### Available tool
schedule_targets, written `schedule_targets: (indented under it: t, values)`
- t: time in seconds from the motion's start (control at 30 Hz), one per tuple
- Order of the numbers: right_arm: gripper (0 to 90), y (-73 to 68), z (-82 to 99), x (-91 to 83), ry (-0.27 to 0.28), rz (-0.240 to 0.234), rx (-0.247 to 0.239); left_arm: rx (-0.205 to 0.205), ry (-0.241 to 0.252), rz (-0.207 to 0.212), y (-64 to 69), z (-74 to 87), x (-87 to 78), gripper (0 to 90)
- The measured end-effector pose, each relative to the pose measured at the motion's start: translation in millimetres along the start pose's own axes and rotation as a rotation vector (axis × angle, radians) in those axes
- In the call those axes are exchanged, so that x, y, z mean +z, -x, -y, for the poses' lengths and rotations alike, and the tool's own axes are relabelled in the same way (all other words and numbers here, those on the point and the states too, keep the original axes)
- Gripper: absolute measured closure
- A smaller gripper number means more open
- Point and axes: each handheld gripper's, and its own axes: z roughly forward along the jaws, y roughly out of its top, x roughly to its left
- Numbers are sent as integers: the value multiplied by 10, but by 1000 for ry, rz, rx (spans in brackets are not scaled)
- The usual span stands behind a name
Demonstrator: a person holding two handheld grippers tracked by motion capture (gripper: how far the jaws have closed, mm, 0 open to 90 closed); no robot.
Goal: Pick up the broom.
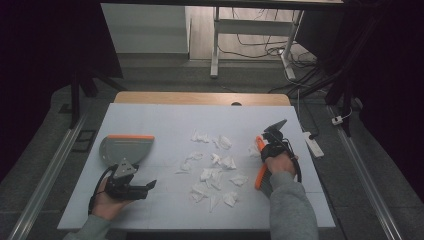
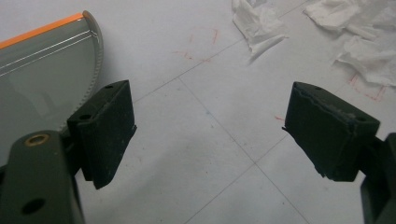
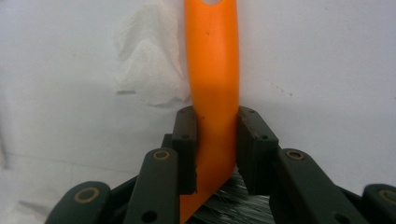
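Observation:
A brush with an orange handle point(image 3: 212, 60) and grey bristles lies at the right of the table, and my right gripper point(image 3: 215, 140) is shut on the handle, one pad on each side. From above, the right gripper point(image 1: 264, 150) holds the brush point(image 1: 260, 175) beside a heap of several torn white paper scraps point(image 1: 215, 167). A grey dustpan with an orange lip point(image 1: 126, 148) lies at the left. Just in front of it, my left gripper point(image 1: 149, 185) is held low over the table. Its jaws point(image 2: 210, 126) stand open over bare table, with the dustpan point(image 2: 42, 74) at their left.
The pale blue table top point(image 1: 150, 115) has a wooden far edge. One paper scrap point(image 3: 149, 65) lies just left of the brush handle. More scraps point(image 2: 369, 51) lie beyond the left gripper. Desk legs and cables stand on the floor behind the table.

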Motion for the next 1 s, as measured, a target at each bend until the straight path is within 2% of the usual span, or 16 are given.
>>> schedule_targets:
  t: [0.27, 0.3, 0.37, 0.4, 0.47, 0.5, 0.63, 0.73, 0.77, 0.8, 1.0]
  values:
    - [710, 177, 104, -171, 76, -134, -26, -5, 0, 1, -10, 1, 3, 171]
    - [710, 177, 104, -171, 76, -134, -26, -4, 0, -1, -12, 1, 3, 171]
    - [710, 254, 163, -245, 116, -188, -36, -6, 0, -1, -15, 1, 4, 171]
    - [710, 254, 163, -245, 116, -188, -36, -7, 0, -2, -16, 0, 5, 171]
    - [711, 328, 219, -321, 156, -233, -39, -9, -2, -3, -18, 0, 8, 171]
    - [711, 328, 219, -321, 156, -233, -39, -9, -2, -4, -18, 0, 10, 171]
    - [711, 430, 323, -470, 246, -306, -39, -9, -3, -6, -21, 0, 11, 171]
    - [711, 478, 392, -540, 299, -345, -47, -11, -3, -8, -24, 0, 12, 172]
    - [711, 478, 392, -540, 299, -345, -47, -12, -3, -10, -23, 0, 12, 172]
    - [711, 502, 432, -581, 327, -357, -47, -12, -4, -10, -23, -2, 13, 172]
    - [711, 490, 499, -694, 415, -420, -50, -7, -3, -18, -7, -22, 32, 172]
